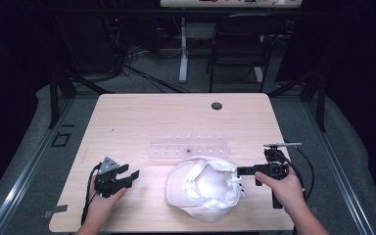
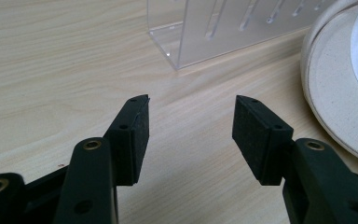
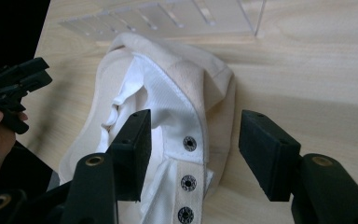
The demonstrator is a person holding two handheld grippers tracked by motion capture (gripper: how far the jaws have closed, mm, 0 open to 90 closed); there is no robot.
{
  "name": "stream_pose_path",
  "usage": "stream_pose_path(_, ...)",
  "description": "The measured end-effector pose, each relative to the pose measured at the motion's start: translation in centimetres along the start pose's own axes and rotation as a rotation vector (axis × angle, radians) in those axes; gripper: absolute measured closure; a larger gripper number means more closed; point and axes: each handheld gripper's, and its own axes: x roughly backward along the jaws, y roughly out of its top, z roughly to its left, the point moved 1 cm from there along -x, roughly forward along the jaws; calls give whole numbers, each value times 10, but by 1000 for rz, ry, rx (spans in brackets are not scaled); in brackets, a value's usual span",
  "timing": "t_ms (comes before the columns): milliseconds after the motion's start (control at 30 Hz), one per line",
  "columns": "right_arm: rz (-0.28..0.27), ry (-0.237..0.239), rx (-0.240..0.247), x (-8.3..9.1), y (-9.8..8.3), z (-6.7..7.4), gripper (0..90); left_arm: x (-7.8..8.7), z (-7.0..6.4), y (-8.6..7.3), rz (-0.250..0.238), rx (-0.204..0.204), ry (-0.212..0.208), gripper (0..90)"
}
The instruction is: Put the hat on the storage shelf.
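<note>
On my high view, my left hand (image 1: 99,204) holds the left gripper (image 1: 131,175) at the near left of the table (image 1: 142,115), jaws spread with bare wood between them, well apart from the cap's left edge. My right hand (image 1: 285,187) holds the right gripper (image 1: 240,172) at the cap's right side. In my right gripper view its jaws stand released, one over the white lining and one over the table, with the snap strap (image 3: 187,179) between them; I cannot tell if they touch it. The cream cap (image 1: 204,185) lies upside down at the near middle of the table. Just beyond it lies a clear plastic rack (image 1: 188,145). Farther off, a dark round hole (image 1: 217,105) sits near the far edge.
</note>
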Motion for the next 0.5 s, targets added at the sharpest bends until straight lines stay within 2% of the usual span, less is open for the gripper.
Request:
stream_pose_path(100,32,24,-28,-4,-3,-1,439,0,0,0,-5,1,2,466)
stream_pose_path(333,71,27,-28,-9,-9,-2,434,-1,0,0,-4,2,1,466)
stream_pose_path(500,97,52,-39,-17,-13,-2,431,-1,0,0,-3,0,1,466)
